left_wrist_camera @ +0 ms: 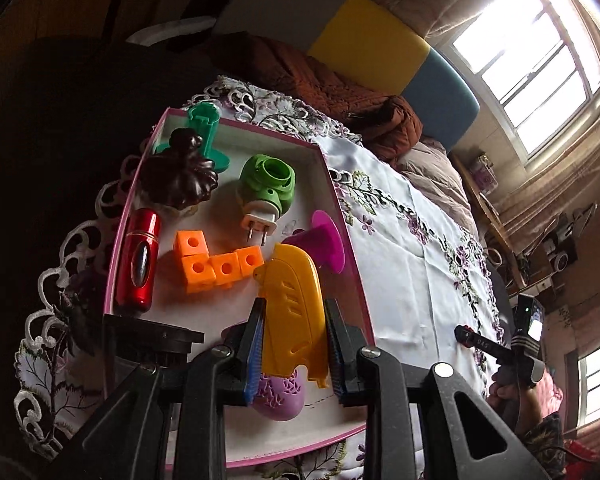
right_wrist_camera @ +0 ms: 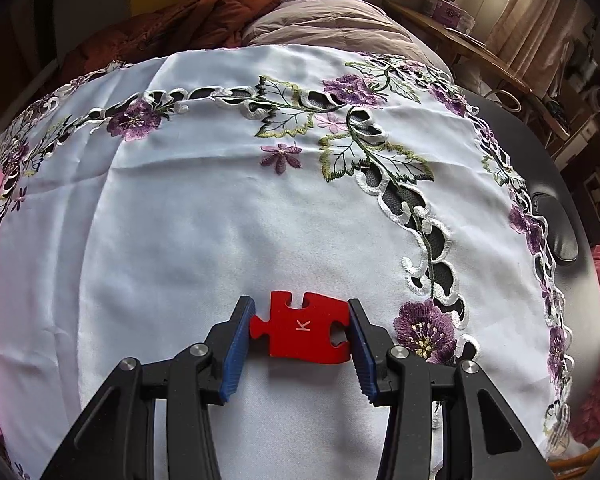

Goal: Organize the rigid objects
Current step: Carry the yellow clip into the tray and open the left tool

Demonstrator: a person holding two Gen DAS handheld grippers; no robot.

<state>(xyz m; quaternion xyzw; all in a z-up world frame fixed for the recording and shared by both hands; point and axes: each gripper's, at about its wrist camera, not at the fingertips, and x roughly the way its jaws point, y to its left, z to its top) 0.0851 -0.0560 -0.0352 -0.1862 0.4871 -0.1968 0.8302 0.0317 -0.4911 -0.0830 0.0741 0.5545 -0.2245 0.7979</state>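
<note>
a white embroidered tablecloth (right_wrist_camera: 180,220) is covering the table, with a pink-rimmed cardboard box (left_wrist_camera: 342,200) sitting on it. the left gripper (left_wrist_camera: 294,344) is clamping a yellow curved plastic shell (left_wrist_camera: 292,312) over the box. the right gripper (right_wrist_camera: 302,330) is clamping a red jigsaw piece marked k (right_wrist_camera: 300,328) on or just above the cloth. risk: the shell is hanging over a crowded box, so releasing it could knock the orange linked cubes (left_wrist_camera: 212,260). the box is holding one red cylinder (left_wrist_camera: 140,260), four orange cubes and one green plug-in device (left_wrist_camera: 266,188).
</note>
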